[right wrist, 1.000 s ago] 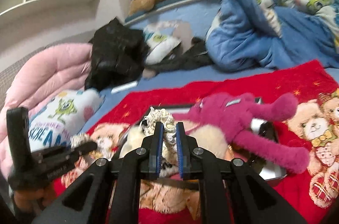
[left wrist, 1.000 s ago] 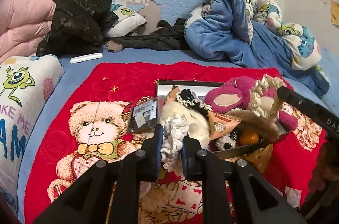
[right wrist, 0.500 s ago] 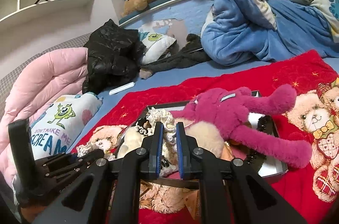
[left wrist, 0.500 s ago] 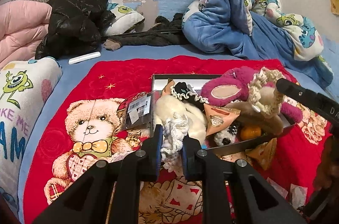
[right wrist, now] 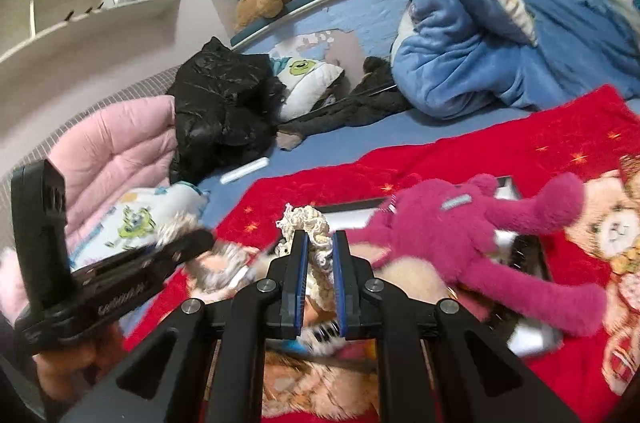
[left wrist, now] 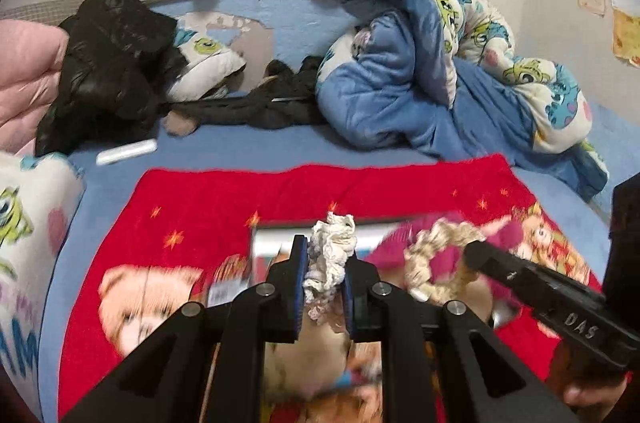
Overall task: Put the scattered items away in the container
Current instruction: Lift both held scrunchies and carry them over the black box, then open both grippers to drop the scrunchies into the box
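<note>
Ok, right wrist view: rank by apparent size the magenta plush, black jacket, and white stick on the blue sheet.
1. Magenta plush and black jacket: look alike; the plush is nearer, so unsure.
2. White stick: clearly smallest.

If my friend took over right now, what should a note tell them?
Left gripper: shut on a white scrunchie, held above the tray.
Right gripper: shut on a cream scrunchie, also over the tray.
Done: the pink plush toy and other small items already lie piled in the tray, on the red blanket.
Left: drop both scrunchies into the tray, then check the blanket for strays; the blur hides some.
</note>
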### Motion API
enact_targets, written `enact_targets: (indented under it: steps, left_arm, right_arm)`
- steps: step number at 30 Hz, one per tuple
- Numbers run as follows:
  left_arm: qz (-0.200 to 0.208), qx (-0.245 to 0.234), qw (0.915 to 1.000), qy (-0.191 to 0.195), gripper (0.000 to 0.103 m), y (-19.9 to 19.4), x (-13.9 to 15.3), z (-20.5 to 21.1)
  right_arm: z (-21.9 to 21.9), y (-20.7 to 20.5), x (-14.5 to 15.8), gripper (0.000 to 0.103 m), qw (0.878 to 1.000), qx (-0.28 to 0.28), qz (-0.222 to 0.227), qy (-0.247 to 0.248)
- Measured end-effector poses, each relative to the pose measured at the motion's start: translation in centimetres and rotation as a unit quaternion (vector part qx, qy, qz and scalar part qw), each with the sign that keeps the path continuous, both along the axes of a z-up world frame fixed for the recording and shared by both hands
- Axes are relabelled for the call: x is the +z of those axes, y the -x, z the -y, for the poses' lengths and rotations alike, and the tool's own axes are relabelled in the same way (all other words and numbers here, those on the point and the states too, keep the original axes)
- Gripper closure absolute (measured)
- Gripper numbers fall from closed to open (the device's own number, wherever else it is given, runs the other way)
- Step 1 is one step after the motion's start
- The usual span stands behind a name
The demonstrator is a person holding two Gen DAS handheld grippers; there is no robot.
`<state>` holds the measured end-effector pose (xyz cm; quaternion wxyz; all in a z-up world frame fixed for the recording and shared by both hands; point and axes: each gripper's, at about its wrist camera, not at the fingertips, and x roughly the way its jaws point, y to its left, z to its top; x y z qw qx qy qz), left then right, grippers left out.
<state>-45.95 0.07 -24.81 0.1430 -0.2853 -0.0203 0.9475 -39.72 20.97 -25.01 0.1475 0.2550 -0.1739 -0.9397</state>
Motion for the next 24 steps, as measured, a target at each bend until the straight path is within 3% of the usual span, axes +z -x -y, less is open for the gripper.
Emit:
enact_targets:
  steps: [7,10,13,17,24]
  left_arm:
    - [0.008,-0.015,0.9996,0.021,0.087,7.6,-0.3,-2.8]
    - [-0.003,-0.024,0.9997,0.010,0.087,8.3,-2.2,-3.2]
    - [0.024,-0.019,0.9995,0.008,0.087,9.9,-5.0,-2.9]
    - [0.061,-0.006,0.9981,-0.001,0.087,11.8,-7.3,-2.1]
    - [0.082,-0.003,0.9966,0.014,0.087,12.7,-9.1,-2.9]
  right_arm:
    - [-0.4,7.3,1.5,0.091,0.999,-0.011,0.027,-0.021]
    - [0.3,10.5,0.3,0.091,0.998,-0.002,0.045,-0.034]
    - [1.4,12.5,-1.2,0.091,0.997,0.003,0.051,-0.060]
    - [1.3,13.9,-4.1,0.091,0.995,-0.004,0.081,-0.053]
    - [2.3,14.0,-4.6,0.090,0.993,-0.021,0.079,-0.088]
